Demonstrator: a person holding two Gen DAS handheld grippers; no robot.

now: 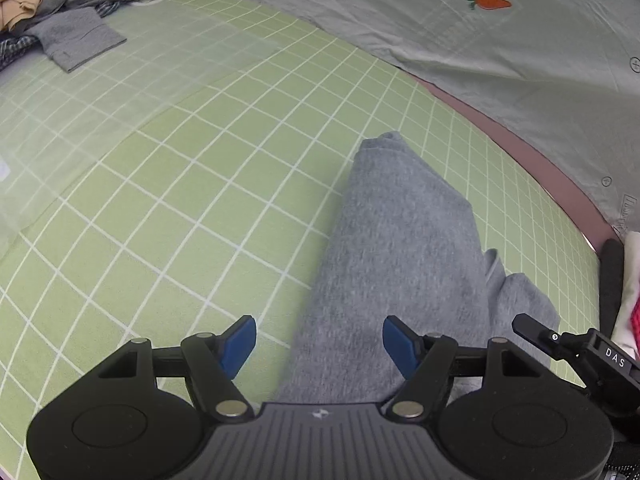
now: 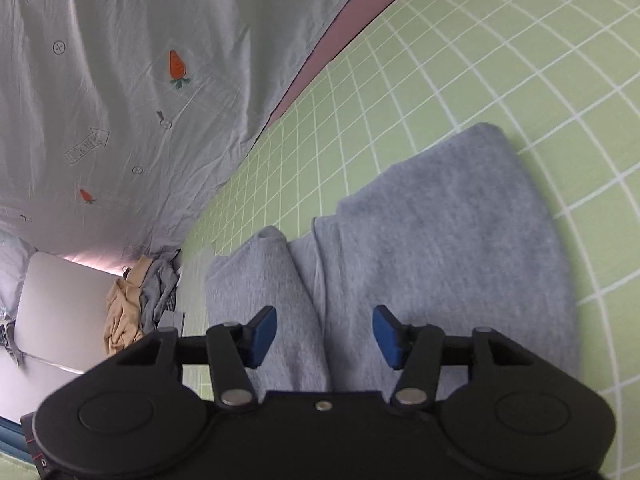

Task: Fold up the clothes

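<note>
With both the left gripper [image 1: 319,344] and right gripper [image 2: 324,335] hovering wide-jawed, the folded grey garment [image 1: 404,248] could unroll if pinched through one layer only.

Left gripper [image 1: 319,344] sits low in the frame, jaws spread wide, blue pads [image 1: 240,345] angled outward at either side with a clear gap between them and nothing pinched. Its black body fills the bottom edge. At the lower right of the left wrist view, part of the other black tool pokes in. Right gripper [image 2: 324,337] shows the same stance: jaws parted, blue fingertips [image 2: 387,336] well apart at lower centre, nothing clamped, black housing spanning the bottom of the frame.
</note>
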